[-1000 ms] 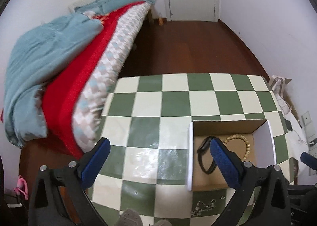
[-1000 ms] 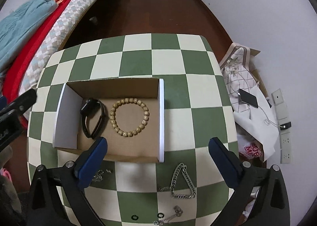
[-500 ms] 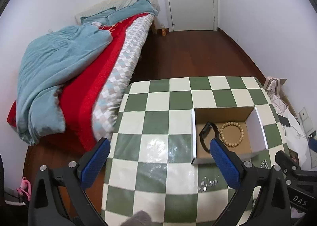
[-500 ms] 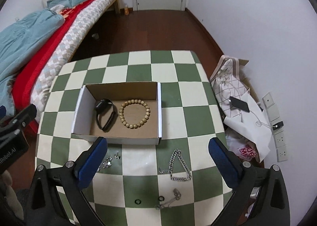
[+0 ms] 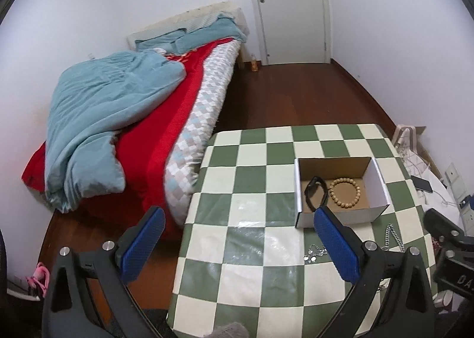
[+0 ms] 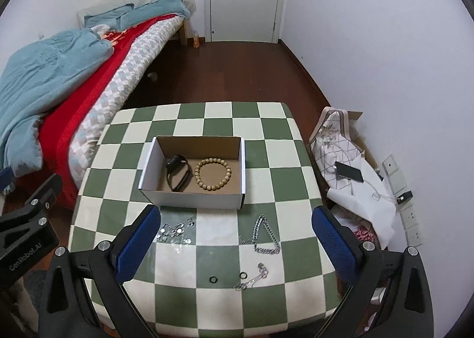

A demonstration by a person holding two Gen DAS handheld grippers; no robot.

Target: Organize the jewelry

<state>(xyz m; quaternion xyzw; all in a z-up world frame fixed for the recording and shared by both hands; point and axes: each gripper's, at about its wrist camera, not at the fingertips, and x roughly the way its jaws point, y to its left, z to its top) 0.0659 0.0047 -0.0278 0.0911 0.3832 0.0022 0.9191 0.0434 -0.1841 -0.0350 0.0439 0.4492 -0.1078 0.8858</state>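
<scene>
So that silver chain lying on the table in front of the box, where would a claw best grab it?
The silver chain lies flat in a narrow triangle loop. Best to come straight down from above and pinch the thicker bottom run, where the links bunch and stand proud of the checkered table. The open right claw hangs closest.

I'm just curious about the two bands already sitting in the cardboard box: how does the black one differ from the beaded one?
The black wristband is a dark, smooth strap with a thicker block at one end; the wooden bead bracelet is tan and made of separate round beads. The wristband is squashed into a narrow oval, while the bracelet lies as an open circle. The wristband sits left of the bracelet. Both lie on the floor of the cardboard box.
</scene>
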